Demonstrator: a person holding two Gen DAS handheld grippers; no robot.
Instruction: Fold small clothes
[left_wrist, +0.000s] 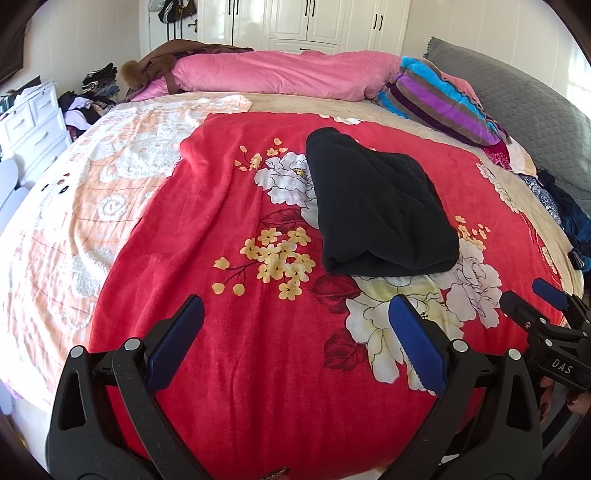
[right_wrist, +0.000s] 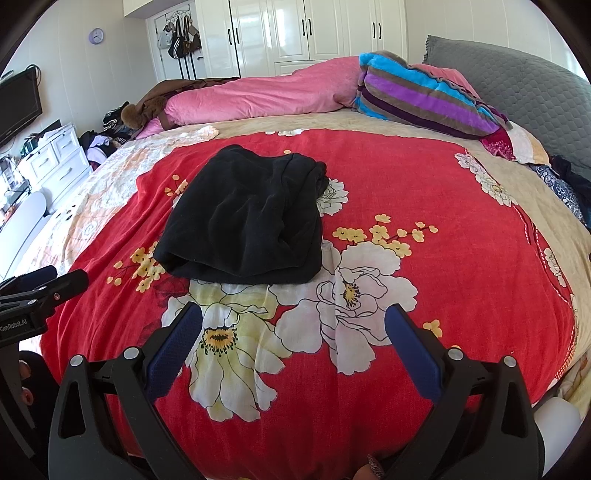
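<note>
A black garment lies folded into a thick rectangle on the red floral blanket; it also shows in the right wrist view. My left gripper is open and empty, held above the blanket short of the garment's near edge. My right gripper is open and empty, also short of the garment and to its right; it shows at the right edge of the left wrist view. The left gripper shows at the left edge of the right wrist view.
A pink duvet and a striped pillow lie at the far side of the bed. A grey headboard cushion stands at the right. White drawers and a clothes pile are at the left. Dark clothes lie at the bed's right edge.
</note>
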